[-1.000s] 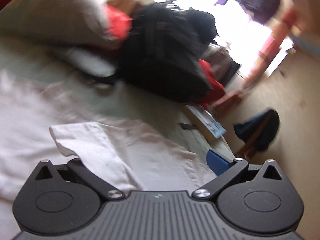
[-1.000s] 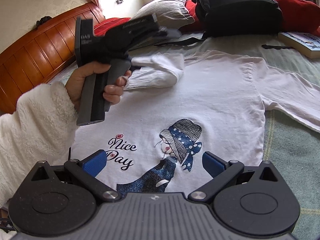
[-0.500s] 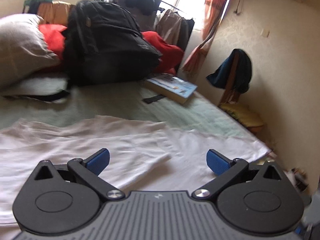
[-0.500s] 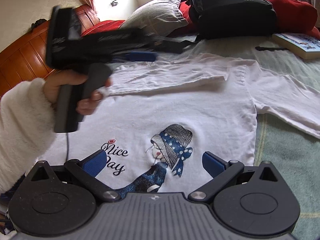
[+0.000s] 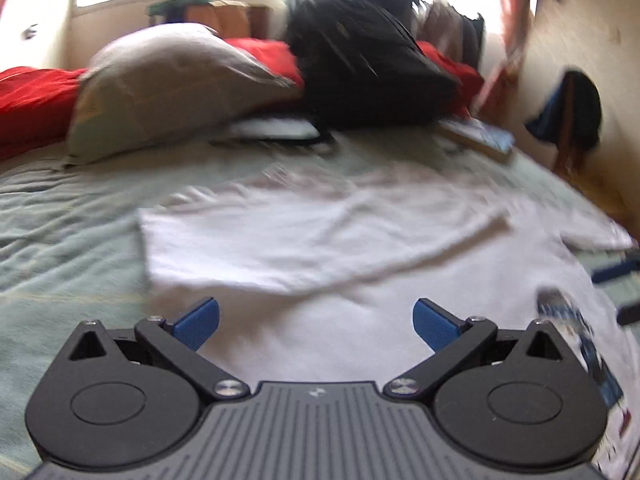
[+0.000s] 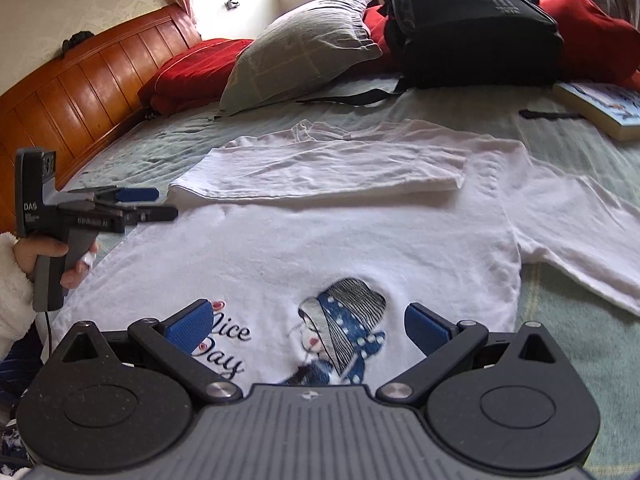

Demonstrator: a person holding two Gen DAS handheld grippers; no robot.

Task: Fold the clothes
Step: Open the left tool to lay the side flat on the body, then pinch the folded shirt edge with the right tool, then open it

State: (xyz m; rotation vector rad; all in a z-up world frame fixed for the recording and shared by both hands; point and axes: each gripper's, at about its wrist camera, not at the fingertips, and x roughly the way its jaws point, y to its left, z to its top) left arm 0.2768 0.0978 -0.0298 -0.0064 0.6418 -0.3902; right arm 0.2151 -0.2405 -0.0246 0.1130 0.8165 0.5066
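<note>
Bed: covered in a pale green blanket, wooden headboard along the left side in the right wrist view.
White shirt: spread flat on the blanket, printed front up with a "Nice Day" script and a girl in a blue dotted hat; one sleeve folded across the chest, the other sleeve stretched out flat toward the right.
Backpack: black, upright at the far side, red bedding behind it.
Pillow: grey, leaning beside the backpack.
Book: flat on the blanket, right of the shirt.
Left gripper: blue pads spread wide, gripping nothing, hovering over the shirt's body just short of the folded sleeve.
Right gripper: pads likewise wide apart and empty, above the print.
Hand: around the left gripper's handle, fluffy white cuff at the wrist.
</note>
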